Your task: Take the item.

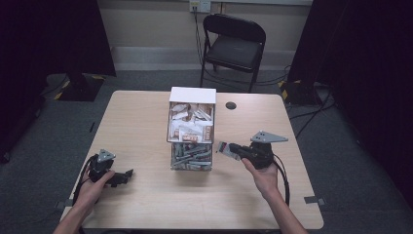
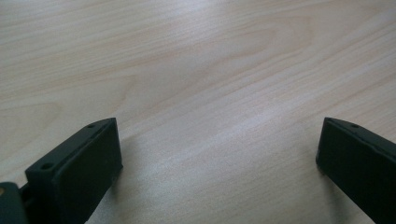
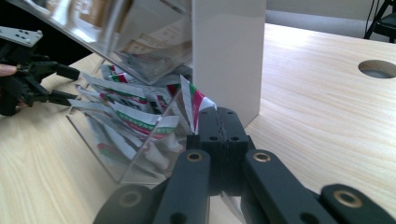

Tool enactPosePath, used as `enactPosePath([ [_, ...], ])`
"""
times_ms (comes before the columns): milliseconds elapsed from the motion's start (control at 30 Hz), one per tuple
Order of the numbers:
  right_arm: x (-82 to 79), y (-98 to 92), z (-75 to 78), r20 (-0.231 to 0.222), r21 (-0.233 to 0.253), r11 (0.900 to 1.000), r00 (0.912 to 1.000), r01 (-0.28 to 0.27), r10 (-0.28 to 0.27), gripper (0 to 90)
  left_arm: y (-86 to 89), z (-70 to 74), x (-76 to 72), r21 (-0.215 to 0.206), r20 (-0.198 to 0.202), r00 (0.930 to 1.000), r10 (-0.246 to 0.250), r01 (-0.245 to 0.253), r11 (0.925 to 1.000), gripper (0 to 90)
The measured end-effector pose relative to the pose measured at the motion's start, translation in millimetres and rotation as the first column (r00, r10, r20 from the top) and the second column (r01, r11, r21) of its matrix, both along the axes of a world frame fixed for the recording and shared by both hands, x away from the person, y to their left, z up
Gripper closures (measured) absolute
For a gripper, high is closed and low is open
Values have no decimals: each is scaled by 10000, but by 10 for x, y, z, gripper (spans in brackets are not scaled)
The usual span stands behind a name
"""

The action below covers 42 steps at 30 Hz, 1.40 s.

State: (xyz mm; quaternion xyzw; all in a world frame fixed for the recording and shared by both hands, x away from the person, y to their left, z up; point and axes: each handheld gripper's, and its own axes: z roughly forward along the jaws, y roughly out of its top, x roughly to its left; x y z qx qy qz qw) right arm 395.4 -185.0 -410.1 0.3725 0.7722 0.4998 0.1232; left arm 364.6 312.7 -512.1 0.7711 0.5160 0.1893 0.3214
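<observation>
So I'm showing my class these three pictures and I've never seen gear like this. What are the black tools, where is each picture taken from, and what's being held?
A person sits at a wooden table holding a hand-worked two-jaw gripper in each hand. One picture looks down from above; the others come from cameras riding on each gripper. In the middle stands a clear two-tier dispenser full of sachets. The right gripper is shut on one sachet beside the lower bin. The left gripper rests open over bare wood.
</observation>
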Motion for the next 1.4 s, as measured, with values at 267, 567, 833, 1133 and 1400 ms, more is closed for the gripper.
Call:
enactPosePath([
  [267,99,9,-87,-170,-60,9998,9997,174,-175,899,0,0,0,0,-2,10000,-2,2,10000,0],
  [567,178,68,-285,-570,-393,9991,9982,166,-188,899,0,0,0,1,-1,10000,0,0,10000,0],
  [833,259,98,-386,-722,-612,9978,9969,267,-311,899,0,0,0,1,-1,10000,-1,1,10000,0],
  [1133,332,115,-526,-1107,-882,9954,9927,379,-476,898,0,0,0,2,-1,10000,-1,1,10000,0],
  [1400,411,120,-582,-1279,-776,9957,9900,505,-602,894,0,0,0,0,-1,10000,1,-1,10000,0],
])
